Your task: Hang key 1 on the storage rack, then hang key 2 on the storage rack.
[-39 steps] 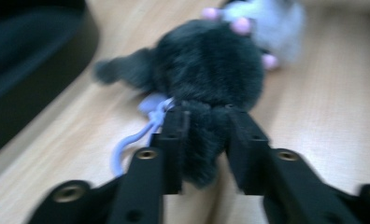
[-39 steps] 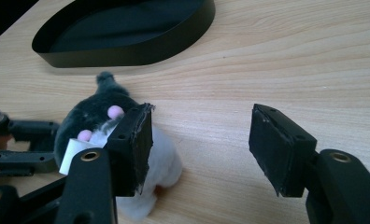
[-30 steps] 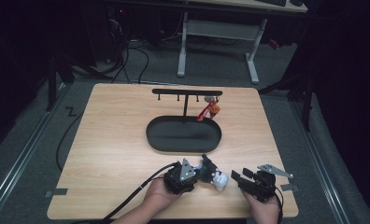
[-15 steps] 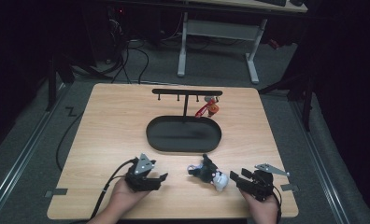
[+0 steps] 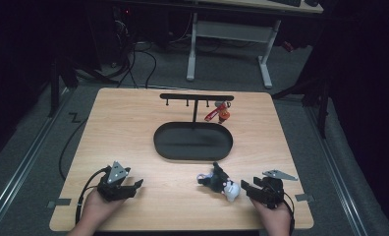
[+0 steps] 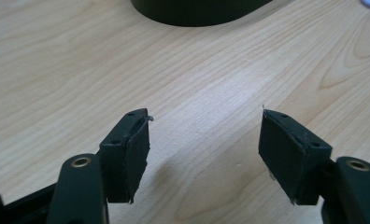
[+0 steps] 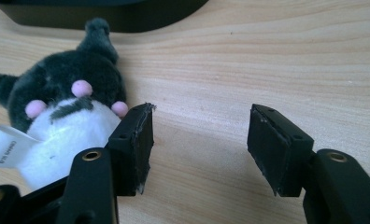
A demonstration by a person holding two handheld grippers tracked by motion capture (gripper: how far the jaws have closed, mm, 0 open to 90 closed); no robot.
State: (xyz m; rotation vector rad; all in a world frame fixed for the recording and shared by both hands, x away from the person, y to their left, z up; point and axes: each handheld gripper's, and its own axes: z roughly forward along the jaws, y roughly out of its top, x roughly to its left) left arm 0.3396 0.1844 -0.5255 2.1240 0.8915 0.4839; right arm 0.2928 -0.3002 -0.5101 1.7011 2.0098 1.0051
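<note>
Plush toy (image 5: 218,181) on the table (image 5: 133,128), beside the right gripper (image 5: 251,189); left gripper (image 5: 133,186) well apart, both low, fingers spread, empty.

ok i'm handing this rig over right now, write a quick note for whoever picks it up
Left hand-held gripper: open, empty, low over the table's near left.
Right hand-held gripper: open, empty, just right of the plush toy, its left finger beside the white face; no grasp.
Plush toy: lying on the wood in front of the black oval tray.
A red keychain hangs on the hook rack behind the tray.
Done: one item hung.
Left, probably: pick up the plush and hang it on a free hook.
</note>
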